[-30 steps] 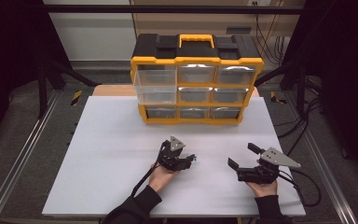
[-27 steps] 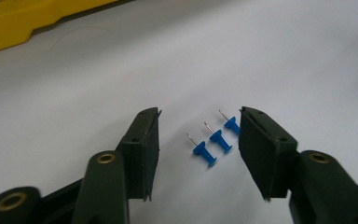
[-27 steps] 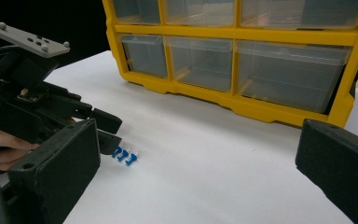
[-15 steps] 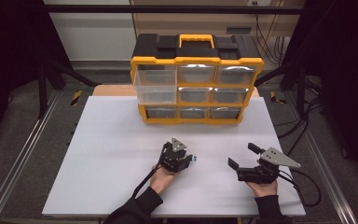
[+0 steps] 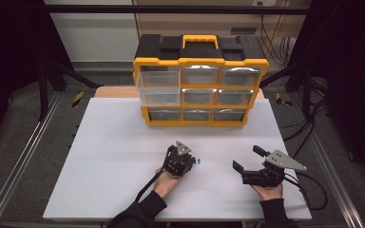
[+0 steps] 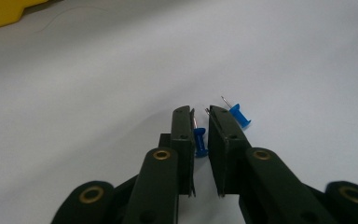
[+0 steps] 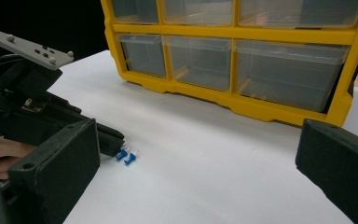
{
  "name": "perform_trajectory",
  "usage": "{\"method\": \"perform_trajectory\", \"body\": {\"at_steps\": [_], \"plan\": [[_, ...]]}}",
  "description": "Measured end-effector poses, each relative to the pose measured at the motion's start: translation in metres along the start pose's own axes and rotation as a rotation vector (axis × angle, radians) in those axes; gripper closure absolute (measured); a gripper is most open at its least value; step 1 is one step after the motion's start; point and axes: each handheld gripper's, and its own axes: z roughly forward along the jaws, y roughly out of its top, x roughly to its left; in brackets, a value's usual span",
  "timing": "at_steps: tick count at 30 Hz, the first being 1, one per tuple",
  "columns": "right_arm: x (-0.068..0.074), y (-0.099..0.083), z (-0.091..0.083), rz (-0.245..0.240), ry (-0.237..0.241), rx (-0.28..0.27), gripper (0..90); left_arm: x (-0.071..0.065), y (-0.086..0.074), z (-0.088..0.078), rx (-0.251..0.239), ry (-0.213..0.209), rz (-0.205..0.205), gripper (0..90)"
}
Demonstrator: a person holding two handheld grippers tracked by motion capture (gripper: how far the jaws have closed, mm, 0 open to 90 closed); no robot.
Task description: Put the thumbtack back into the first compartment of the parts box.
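Comparing the high view with the pictures from a second before, the left gripper [image 5: 186, 159] had crept a little toward the near edge of the white tabletop [image 5: 114, 156], and two tiny blue specks now showed just beside its tips. The right gripper [image 5: 250, 158] had not stirred, resting near the tabletop's right side with its jaws spread wide and nothing between them. Behind both stood the yellow drawer organizer [image 5: 200, 80], its upper-left drawer [image 5: 159, 88] pulled partly out (a likely home for the pins, I judged).

From the left gripper view, the jaws stood nearly together with one blue pushpin [image 6: 199, 141] between them, though whether they truly pinched it I could not tell; a second pushpin [image 6: 239, 115] lay just beyond the right jaw, pin slanting upward. The pick seemed only begun.

From the right gripper view, its own jaws stood far apart, aimed low across the tabletop at both pins beside the left gripper's nose.
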Motion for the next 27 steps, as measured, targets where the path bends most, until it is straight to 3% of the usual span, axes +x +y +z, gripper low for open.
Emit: {"method": "perform_trajectory", "body": {"at_steps": [9,17,27], "plan": [[0.0,0.0,0.0,-0.003,0.004,-0.001,0.6,0.0,0.0,0.0,0.009,0.009,0.017,84.1],[0.0,0.0,0.0,0.001,0.001,0.001,0.6,0.0,0.0,-0.002,-0.011,0.004,0.034,84.6],[0.0,0.0,0.0,0.001,0.003,0.003,0.6,0.007,0.009,-0.027,-0.061,-0.019,0.033,84.6]]}}
